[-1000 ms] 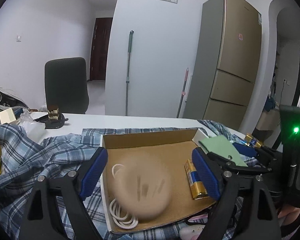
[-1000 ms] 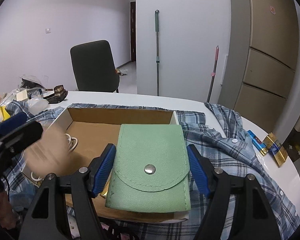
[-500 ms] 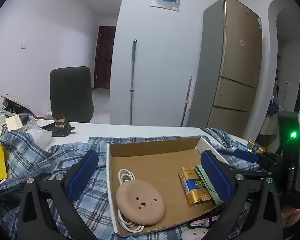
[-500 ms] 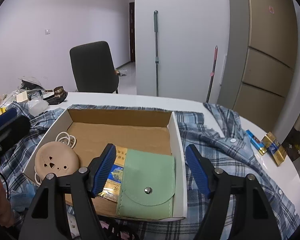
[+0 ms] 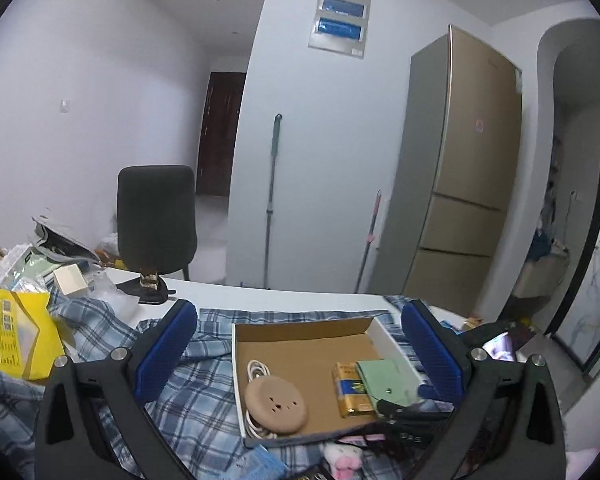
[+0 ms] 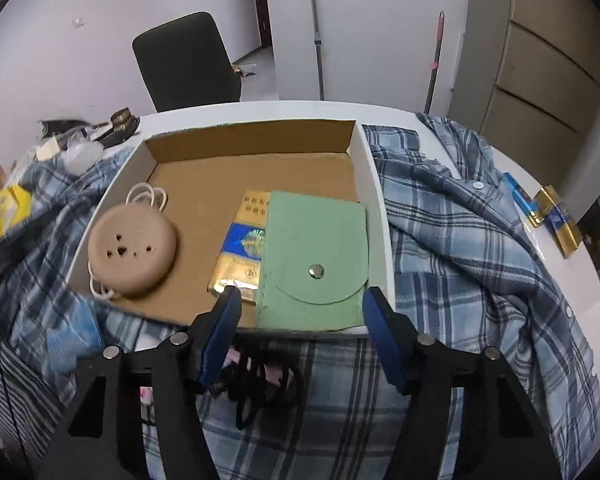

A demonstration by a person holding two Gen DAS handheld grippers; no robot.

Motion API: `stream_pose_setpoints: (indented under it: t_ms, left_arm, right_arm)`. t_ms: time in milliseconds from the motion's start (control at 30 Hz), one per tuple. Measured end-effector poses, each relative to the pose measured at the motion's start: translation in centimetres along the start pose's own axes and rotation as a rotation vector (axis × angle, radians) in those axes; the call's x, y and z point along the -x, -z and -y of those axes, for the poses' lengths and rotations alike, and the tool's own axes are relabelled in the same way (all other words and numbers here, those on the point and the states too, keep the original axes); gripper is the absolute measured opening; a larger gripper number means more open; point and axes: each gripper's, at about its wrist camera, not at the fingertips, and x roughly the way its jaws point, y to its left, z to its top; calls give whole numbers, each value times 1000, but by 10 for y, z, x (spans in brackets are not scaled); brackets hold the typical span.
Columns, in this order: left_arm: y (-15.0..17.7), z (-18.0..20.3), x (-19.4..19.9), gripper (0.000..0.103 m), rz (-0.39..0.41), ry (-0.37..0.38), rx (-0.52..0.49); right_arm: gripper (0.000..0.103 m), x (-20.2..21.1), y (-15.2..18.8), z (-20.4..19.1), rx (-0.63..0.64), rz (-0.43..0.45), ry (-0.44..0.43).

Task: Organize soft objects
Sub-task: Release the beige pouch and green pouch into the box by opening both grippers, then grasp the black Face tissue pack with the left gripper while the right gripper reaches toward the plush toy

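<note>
The left hand-held gripper (image 5: 298, 350) is spread as wide as it goes and holds nothing; its blue pads stand up in the air over the cardboard box (image 5: 300, 326). The right hand-held gripper (image 6: 302, 334) has just been closing a little, but its blue pads are still apart and pinch nothing. The near edge of the green pouch (image 6: 314, 264) lies between their tips, and I cannot tell if a pad touches it. The pouch lies flat in the box at the 3 o'clock side, covering part of the gold and blue packet (image 6: 240, 246). The round tan soft thing (image 6: 132, 250) sits at the 9 o'clock side on a white cord (image 6: 148, 196). The box rests on a blue plaid shirt (image 6: 460, 240) on the white surface (image 6: 380, 110). Something dark under the right gripper is blurry and hard to make out. The left gripper points almost level; the right one tips down at the box.
</note>
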Motion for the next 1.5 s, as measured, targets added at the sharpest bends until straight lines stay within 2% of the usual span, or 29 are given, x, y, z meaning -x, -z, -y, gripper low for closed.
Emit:
stream_pose_setpoints:
  t_ms: [100, 267, 367, 500, 733, 833, 900, 967, 1067, 1133, 1200, 1233, 1300, 1367, 1500]
  left_arm:
    - [4, -2, 11, 103, 8, 10, 13]
    - [13, -2, 13, 103, -16, -9, -52]
    - [18, -4, 15, 103, -29, -9, -80]
    - [29, -6, 13, 103, -84, 5, -102]
    - [58, -11, 5, 103, -176, 7, -143]
    - [68, -12, 0, 102, -231, 60, -175]
    - [76, -14, -11, 94, -296, 113, -180]
    - [85, -19, -31, 83, -406, 172, -188]
    - [94, -18, -44, 74, -462, 201, -251]
    - [102, -11, -48, 70, -489, 267, -321]
    - [110, -4, -47, 60, -509, 312, -360]
    - [114, 1, -46, 57, -516, 336, -387]
    - [123, 9, -51, 44, -577, 393, -419]
    - [128, 11, -60, 42, -648, 413, -391]
    - [130, 15, -67, 42, -666, 371, -429]
  right_arm:
    - [61, 1, 5, -2, 0, -9, 8]
    - [61, 7, 8, -5, -6, -24, -4]
    - [61, 16, 7, -5, 0, 4, 14]
    - [63, 36, 8, -9, -10, 45, -9]
    - [66, 53, 27, -17, -38, 50, -41]
    - [66, 57, 36, -16, -38, 56, -47]
    - [66, 59, 41, -12, -53, 53, -70]
    - [66, 60, 45, -8, -76, 47, -114]
    - [66, 63, 51, -3, -118, 54, -190]
    - [66, 67, 56, -2, -113, 89, -157]
    - [66, 68, 59, -5, -96, 121, -121]
    - [66, 66, 60, -4, -96, 125, -121]
    - [66, 62, 61, 0, -118, 120, -156]
    - [66, 57, 63, 5, -141, 108, -180]
    - [66, 51, 68, 11, -162, 98, -197]
